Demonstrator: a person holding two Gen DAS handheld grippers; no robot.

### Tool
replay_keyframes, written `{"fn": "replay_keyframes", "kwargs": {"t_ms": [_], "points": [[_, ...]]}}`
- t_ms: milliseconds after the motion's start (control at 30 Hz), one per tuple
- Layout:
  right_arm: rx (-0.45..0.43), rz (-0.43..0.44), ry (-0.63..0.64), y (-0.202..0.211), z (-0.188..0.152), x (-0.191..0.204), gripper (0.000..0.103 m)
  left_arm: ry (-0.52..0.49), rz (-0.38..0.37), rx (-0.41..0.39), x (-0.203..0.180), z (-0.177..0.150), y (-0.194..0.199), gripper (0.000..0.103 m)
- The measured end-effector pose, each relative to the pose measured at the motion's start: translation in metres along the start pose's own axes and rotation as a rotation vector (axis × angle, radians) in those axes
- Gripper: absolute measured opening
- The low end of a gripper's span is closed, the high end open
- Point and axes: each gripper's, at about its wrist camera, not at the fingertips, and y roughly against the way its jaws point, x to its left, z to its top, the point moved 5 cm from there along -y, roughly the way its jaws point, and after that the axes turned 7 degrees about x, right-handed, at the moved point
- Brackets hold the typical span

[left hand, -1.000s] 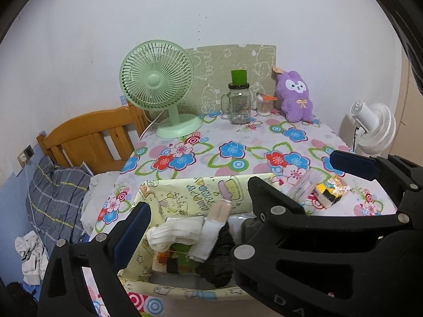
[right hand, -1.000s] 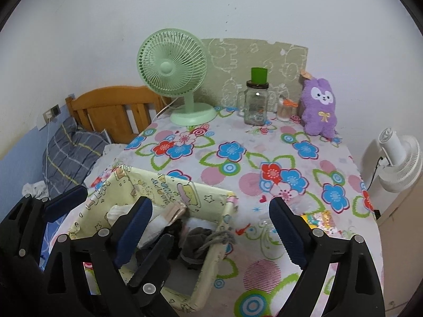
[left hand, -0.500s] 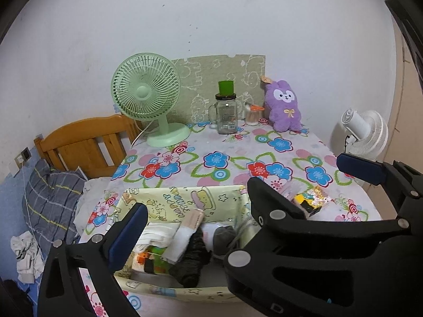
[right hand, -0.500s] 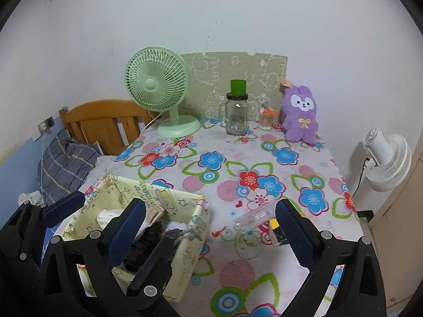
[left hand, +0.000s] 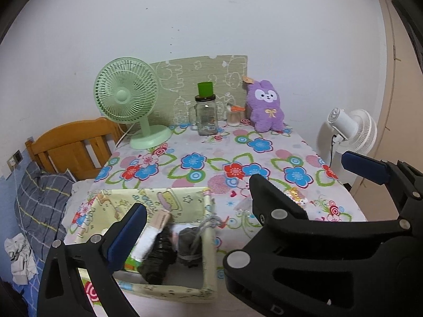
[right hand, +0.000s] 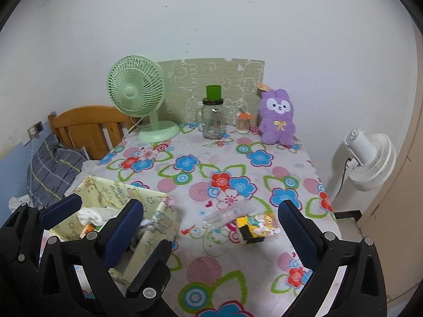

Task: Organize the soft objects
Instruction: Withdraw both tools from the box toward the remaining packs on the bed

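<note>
A cream cartoon-print fabric box (left hand: 158,200) stands at the near left of the flowered table (right hand: 185,142). It holds white cloth (right hand: 97,215), a black roll (left hand: 156,261) and a grey bundle (left hand: 187,243). My left gripper (left hand: 211,219) is open above the box, with nothing between its fingers. Its right finger is hidden behind the right gripper. The jaws of my right gripper (right hand: 211,211) are opening over the table right of the box, gripping nothing. A yellow-and-black packet (right hand: 253,228) and a clear case (right hand: 227,215) lie in front of it. A purple plush (right hand: 277,119) sits at the back.
A green desk fan (right hand: 136,92), a glass jar with a green cup on top (right hand: 212,121) and a small jar (right hand: 243,122) line the table's back edge. A white fan (right hand: 370,155) stands right of the table. A wooden headboard (right hand: 87,124) and plaid pillow (right hand: 53,169) lie left.
Both grippers have drawn back from the box and table, so more of the tabletop shows. Their jaws have widened a little. The yellow packet has come fully into the right wrist view.
</note>
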Motion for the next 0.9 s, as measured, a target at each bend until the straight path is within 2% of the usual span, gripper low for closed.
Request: {"fn": "replay_keyframes", "kwargs": {"t_ms": [333, 900], "points": [[-0.001, -0.041, -0.03, 0.002, -0.013, -0.028, 0.103, -0.003, -0.032, 0.017, -0.026, -0.004, -0.01, 0.102], [0.036, -0.028, -0.09, -0.02, -0.035, -0.068, 0.103, 0.002, -0.061, 0.044, -0.063, -0.012, -0.037, 0.101]]}}
